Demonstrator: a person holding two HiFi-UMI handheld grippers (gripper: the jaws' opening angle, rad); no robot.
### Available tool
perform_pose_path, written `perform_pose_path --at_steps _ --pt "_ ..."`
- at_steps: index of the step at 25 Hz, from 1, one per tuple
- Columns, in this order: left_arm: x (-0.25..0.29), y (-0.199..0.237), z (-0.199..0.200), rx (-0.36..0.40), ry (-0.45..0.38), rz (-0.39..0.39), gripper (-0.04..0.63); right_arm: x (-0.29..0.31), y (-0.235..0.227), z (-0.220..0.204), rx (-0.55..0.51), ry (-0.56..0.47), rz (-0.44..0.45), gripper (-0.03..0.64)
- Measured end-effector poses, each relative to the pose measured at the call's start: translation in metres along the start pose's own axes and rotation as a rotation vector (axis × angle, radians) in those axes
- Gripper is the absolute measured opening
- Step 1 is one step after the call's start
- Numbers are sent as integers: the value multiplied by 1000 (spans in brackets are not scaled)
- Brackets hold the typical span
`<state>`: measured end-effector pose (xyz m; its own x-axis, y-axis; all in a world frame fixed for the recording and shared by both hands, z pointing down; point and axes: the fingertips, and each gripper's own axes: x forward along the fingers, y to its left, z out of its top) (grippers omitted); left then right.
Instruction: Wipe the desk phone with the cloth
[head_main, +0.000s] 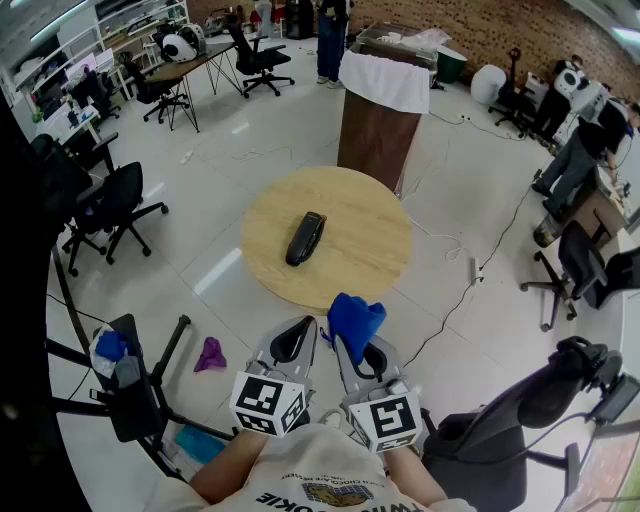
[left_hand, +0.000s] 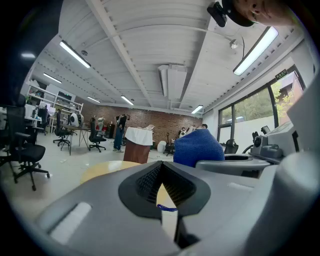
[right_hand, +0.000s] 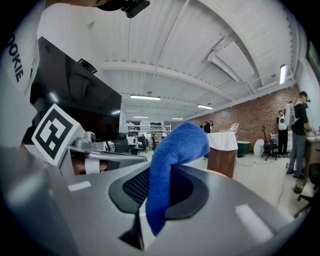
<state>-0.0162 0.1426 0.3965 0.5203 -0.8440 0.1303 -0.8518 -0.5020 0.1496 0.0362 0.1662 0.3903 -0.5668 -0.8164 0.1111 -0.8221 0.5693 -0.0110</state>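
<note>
We hold both grippers side by side, close to the body and short of the near edge of the round wooden table (head_main: 375, 215). The left gripper (head_main: 296, 338) has its jaws pressed together with nothing between them, as its own view confirms (left_hand: 161, 184). The right gripper (head_main: 364, 352) is clamped on the blue cloth (head_main: 355, 318). In the right gripper view the cloth (right_hand: 170, 155) rises out of the closed jaws (right_hand: 152, 197) and folds over forward. From the left gripper view the same cloth (left_hand: 198, 147) shows as a blue mound just to the right. The desk phone (head_main: 305, 238), dark and slim, lies a little left of the table's centre, well apart from both grippers and with nothing touching it. Each gripper carries its marker cube (head_main: 268, 402) at the rear. Beyond the far edge of the table stands a brown stand draped in white (head_main: 380, 115). A purple scrap (head_main: 209, 353) lies on the floor to the left.
</note>
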Motion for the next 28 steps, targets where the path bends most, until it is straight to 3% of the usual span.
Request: perform_pose_path --at_steps 14,28 --pt "8 7 -7 -1 10 26 5 12 1 -1 -15 2 52 61" --pt "64 54 2 -21 -12 10 5 71 -35 -6 -44 36 -11 61"
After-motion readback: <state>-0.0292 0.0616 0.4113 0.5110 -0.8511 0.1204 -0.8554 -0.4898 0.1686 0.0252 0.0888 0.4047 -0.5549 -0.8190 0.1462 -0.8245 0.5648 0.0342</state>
